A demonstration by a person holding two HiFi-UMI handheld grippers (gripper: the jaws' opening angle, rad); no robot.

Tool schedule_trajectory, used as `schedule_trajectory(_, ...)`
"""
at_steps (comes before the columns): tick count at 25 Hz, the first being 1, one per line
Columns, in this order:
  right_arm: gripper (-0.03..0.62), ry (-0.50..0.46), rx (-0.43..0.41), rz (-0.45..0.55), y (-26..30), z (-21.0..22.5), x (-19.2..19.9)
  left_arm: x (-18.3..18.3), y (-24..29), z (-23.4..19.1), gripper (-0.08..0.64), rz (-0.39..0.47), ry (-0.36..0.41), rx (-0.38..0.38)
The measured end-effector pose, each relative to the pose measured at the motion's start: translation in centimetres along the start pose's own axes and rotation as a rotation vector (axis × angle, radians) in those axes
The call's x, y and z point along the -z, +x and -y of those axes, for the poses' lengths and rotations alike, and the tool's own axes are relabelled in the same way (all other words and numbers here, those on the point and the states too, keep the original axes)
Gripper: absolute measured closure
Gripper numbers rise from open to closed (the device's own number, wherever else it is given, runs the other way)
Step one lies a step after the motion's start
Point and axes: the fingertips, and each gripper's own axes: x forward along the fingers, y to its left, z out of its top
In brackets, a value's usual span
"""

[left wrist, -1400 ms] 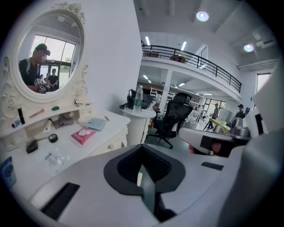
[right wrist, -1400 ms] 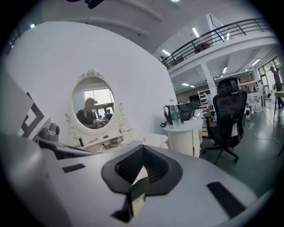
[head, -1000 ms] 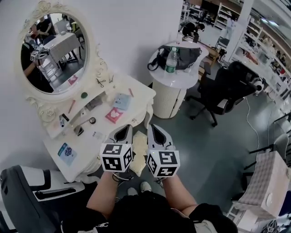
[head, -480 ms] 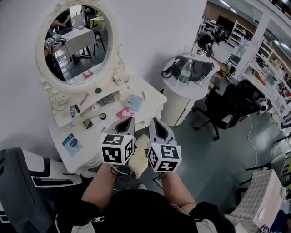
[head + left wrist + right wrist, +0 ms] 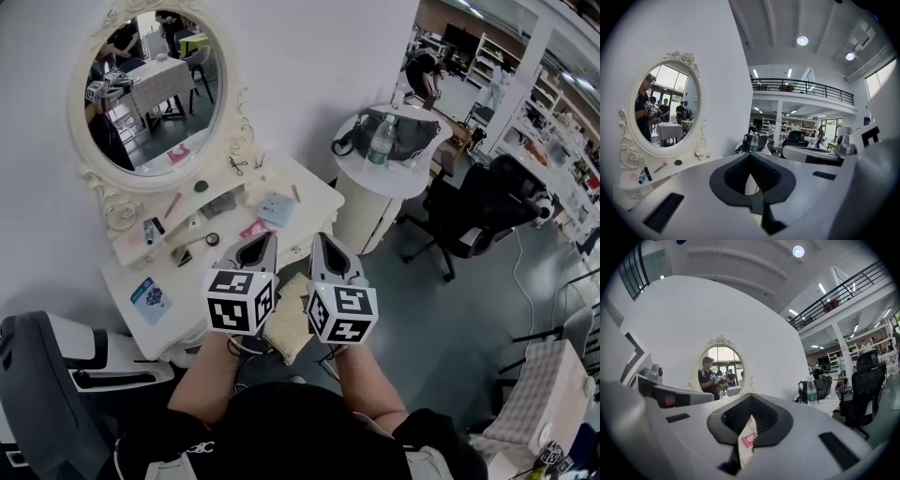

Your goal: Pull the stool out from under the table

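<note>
The stool shows only as a cream cushion [image 5: 284, 326] at the front edge of the white dressing table [image 5: 309, 202], partly hidden by my hands. Its legs are out of sight. My left gripper [image 5: 265, 240] and right gripper [image 5: 317, 240] hang side by side above the cushion, pointing at the table's front. Neither touches the stool. Both are shut with nothing held. In the left gripper view the gripper [image 5: 750, 156] faces the wall and mirror with its jaws together. In the right gripper view the gripper [image 5: 750, 396] also has its jaws together, with the tabletop beyond.
An oval mirror [image 5: 155, 89] stands on the dressing table, with small cosmetics and cards below it. To the right is a round white side table [image 5: 361, 202] with a black bag and a water bottle [image 5: 380, 141]. A black office chair [image 5: 478, 211] sits further right. A grey chair [image 5: 56, 375] is at my left.
The head view has swung, so the mirror and table sit further right and nearer in the picture. Both grippers remain shut and side by side over the cushion.
</note>
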Motion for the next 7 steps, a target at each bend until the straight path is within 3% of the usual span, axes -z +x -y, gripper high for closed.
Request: schedule_trajectory(7,0.584,0.004,0.004,0.012,0.08,0.94,-0.46,-0.56,0.41,0.53,0.560,0.014,0.011,0.003)
